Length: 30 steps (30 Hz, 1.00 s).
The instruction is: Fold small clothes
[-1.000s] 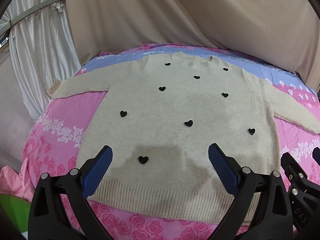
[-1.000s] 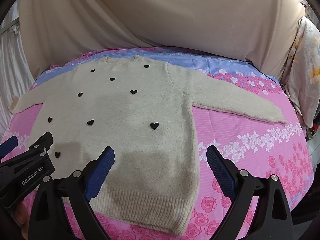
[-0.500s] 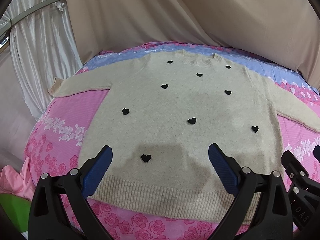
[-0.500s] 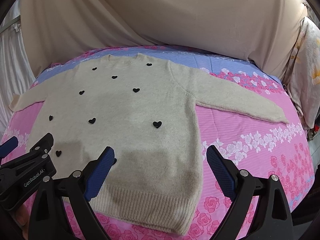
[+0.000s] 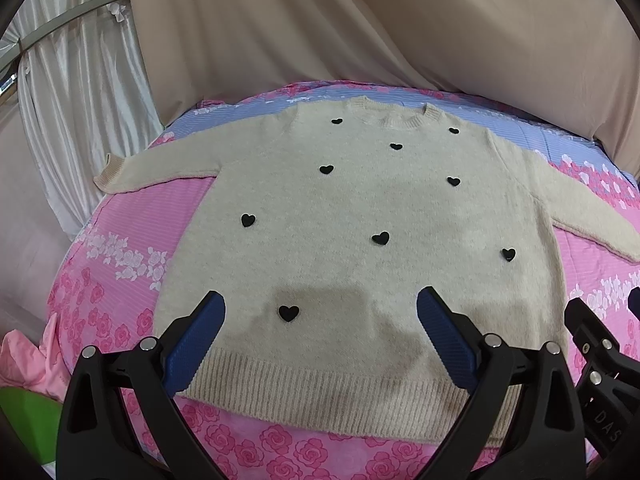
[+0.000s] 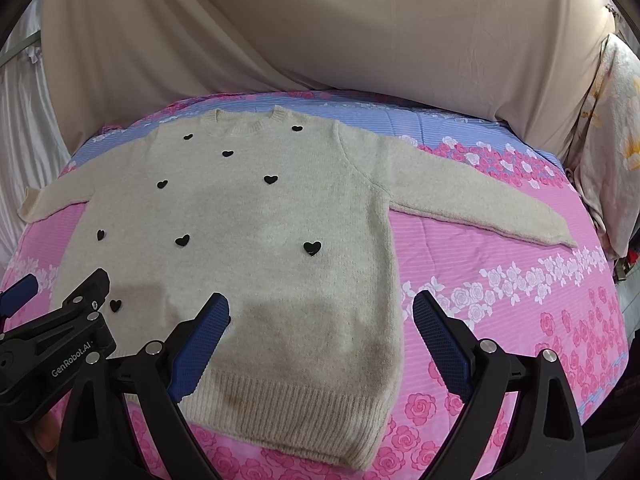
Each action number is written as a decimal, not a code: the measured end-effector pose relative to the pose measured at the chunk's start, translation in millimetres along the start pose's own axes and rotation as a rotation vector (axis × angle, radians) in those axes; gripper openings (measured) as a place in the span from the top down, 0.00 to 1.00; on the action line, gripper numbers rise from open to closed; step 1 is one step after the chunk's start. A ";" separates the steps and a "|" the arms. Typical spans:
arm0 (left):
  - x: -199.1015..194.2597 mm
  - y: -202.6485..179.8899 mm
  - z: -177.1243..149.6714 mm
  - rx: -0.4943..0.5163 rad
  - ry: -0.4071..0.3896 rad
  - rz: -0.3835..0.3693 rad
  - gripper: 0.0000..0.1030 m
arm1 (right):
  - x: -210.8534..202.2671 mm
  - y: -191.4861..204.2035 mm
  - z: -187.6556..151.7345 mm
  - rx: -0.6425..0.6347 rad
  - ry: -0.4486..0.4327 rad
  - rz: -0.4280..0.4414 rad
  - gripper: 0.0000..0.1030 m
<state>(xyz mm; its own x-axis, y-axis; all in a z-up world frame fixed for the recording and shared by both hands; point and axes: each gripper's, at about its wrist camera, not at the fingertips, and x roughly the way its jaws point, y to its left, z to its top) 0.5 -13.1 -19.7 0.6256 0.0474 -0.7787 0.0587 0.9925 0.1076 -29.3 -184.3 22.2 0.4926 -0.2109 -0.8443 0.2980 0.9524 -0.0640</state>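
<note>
Since the earlier frames both views have drifted a little: in the left wrist view the sweater (image 5: 360, 240) sits slightly higher and more to the right in the frame than a second ago, and in the right wrist view it has slid a touch rightward too, so both grippers seem to be easing forward over the hem. Nothing on the bed has been disturbed.

The cream sweater with black hearts lies flat, front up, on the pink floral bedsheet (image 6: 500, 288), neckline toward the top of the frame, hem at the bottom, one sleeve reaching to the left edge and the other to the right (both fully spread). No fold appears to have been made yet.

The left gripper (image 5: 320, 328) hovers above the lower middle of the body with its blue pads wide apart, holding nothing. The right gripper (image 6: 320, 328) hovers over the lower right corner of the body, likewise spread wide and empty; its neighbour shows at the lower left of that view.

The step in hand looks like the approach for a first grasp. To do it well, I would bring each gripper down at a sleeve or side edge, pinch only the knit and not the sheet beneath, and lift evenly so that the soft, stretchy fabric folds inward without dragging the body askew.
</note>
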 end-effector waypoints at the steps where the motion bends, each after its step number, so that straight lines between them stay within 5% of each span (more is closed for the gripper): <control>1: -0.2 -0.1 0.3 0.000 0.000 0.000 0.08 | -0.4 -0.4 -0.3 0.000 -0.001 0.000 0.11; 30: 0.6 -7.4 -2.9 0.012 0.001 0.006 0.08 | 0.0 -5.6 -4.6 0.003 0.007 0.005 0.11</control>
<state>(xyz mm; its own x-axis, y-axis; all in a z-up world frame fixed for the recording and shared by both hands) -1.8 -20.1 -22.8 0.6248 0.0534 -0.7789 0.0644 0.9907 0.1195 -34.7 -188.7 20.1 0.4884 -0.2045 -0.8483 0.2977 0.9529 -0.0584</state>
